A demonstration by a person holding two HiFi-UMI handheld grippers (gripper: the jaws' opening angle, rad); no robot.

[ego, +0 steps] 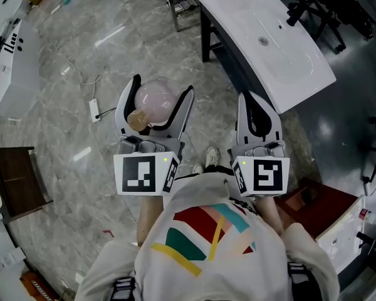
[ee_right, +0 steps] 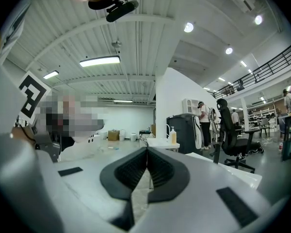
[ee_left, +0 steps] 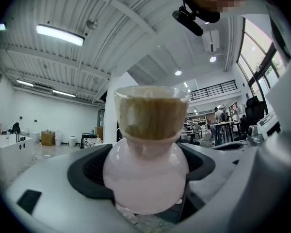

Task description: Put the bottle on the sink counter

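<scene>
Glossy pink glass bottle [ee_left: 145, 178]; cork-like stopper [ee_left: 152, 113].

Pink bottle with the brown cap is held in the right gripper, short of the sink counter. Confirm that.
No. The pink bottle with the brown cap is held in the left gripper, short of the sink counter; the left gripper view shows it between those jaws.

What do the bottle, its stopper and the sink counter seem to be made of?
The bottle is pale pink and glossy with smooth highlights, so it is likely glass or hard plastic. The stopper is tan, matte and grainy, probably cork or wood. The sink counter is white, smooth and shiny, perhaps ceramic or moulded resin; I cannot tell which.
</scene>
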